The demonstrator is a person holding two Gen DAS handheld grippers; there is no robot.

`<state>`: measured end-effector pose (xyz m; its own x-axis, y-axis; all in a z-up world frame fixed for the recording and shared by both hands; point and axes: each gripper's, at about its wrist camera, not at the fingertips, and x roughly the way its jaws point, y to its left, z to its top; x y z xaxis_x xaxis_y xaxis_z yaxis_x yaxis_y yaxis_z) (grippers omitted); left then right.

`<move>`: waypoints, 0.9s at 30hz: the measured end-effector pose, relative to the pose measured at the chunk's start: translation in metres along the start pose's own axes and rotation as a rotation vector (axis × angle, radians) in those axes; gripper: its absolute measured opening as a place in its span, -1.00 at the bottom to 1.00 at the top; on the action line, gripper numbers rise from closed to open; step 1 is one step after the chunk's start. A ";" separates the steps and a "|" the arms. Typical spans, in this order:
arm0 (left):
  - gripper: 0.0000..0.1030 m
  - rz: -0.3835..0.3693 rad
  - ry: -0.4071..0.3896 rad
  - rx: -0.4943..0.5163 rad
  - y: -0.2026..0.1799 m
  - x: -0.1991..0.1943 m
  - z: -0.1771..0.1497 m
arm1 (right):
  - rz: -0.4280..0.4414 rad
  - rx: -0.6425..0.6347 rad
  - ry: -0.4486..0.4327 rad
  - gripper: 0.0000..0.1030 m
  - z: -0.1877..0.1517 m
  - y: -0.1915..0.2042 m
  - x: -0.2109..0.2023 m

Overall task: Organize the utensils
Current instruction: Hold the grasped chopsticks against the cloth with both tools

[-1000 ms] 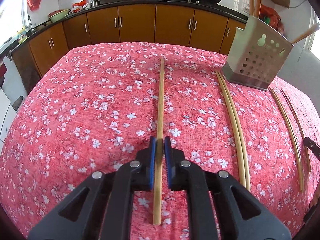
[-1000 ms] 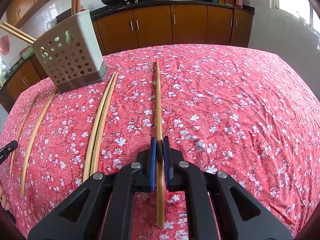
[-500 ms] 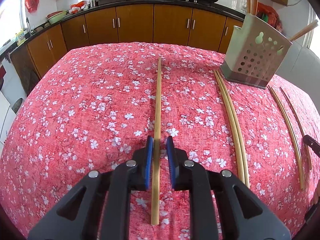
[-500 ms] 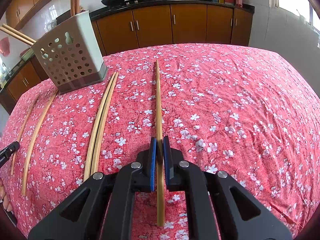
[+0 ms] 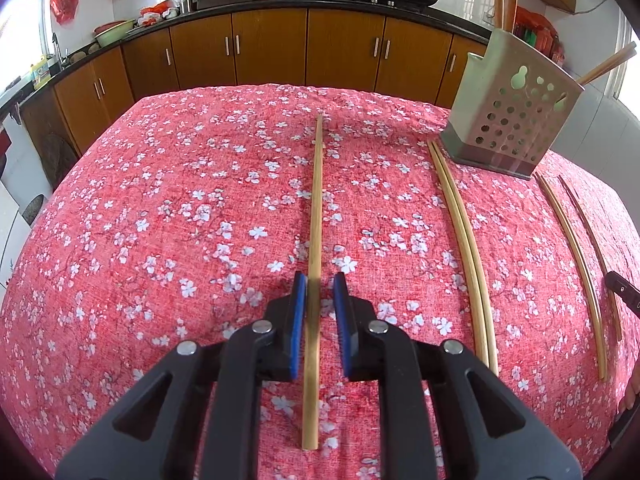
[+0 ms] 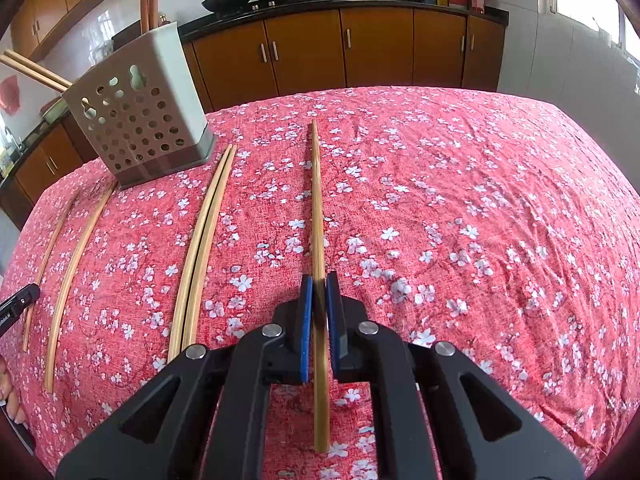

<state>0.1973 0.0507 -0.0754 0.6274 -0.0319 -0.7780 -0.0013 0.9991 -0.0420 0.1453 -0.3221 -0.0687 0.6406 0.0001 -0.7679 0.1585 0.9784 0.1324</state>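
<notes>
Chopsticks lie spread over my bench (image 5: 168, 208), which wears a red cloth printed with white blossoms. My left hand-held gripper (image 5: 320, 280) has just been opening: its blue pads now stand slightly apart around one bamboo chopstick (image 5: 316, 216) that rests on the cloth, no longer squeezed. My right hand-held gripper (image 6: 319, 280) is clenched on another chopstick (image 6: 317, 200), pointing away from me. Between my two grippers lies a touching pair of chopsticks (image 6: 202, 248), then two single ones farther left in the right view. A perforated metal utensil holder (image 6: 140, 120) stands beyond them with chopsticks already inside. Wooden kitchen cabinets (image 5: 272, 44) line the back.
</notes>
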 end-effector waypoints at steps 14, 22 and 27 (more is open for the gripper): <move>-0.68 -0.001 -0.001 -0.001 0.000 -0.001 -0.001 | 0.000 -0.001 0.000 -0.84 0.000 0.000 0.000; -0.68 0.008 0.001 0.024 -0.002 -0.002 -0.001 | -0.001 -0.003 0.001 -0.84 -0.001 0.000 -0.001; -0.68 0.019 0.012 0.069 -0.006 -0.006 -0.007 | 0.008 -0.006 0.003 -0.84 -0.010 -0.003 -0.008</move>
<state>0.1880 0.0444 -0.0746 0.6184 -0.0132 -0.7857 0.0408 0.9991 0.0153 0.1321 -0.3226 -0.0694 0.6393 0.0090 -0.7689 0.1489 0.9796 0.1353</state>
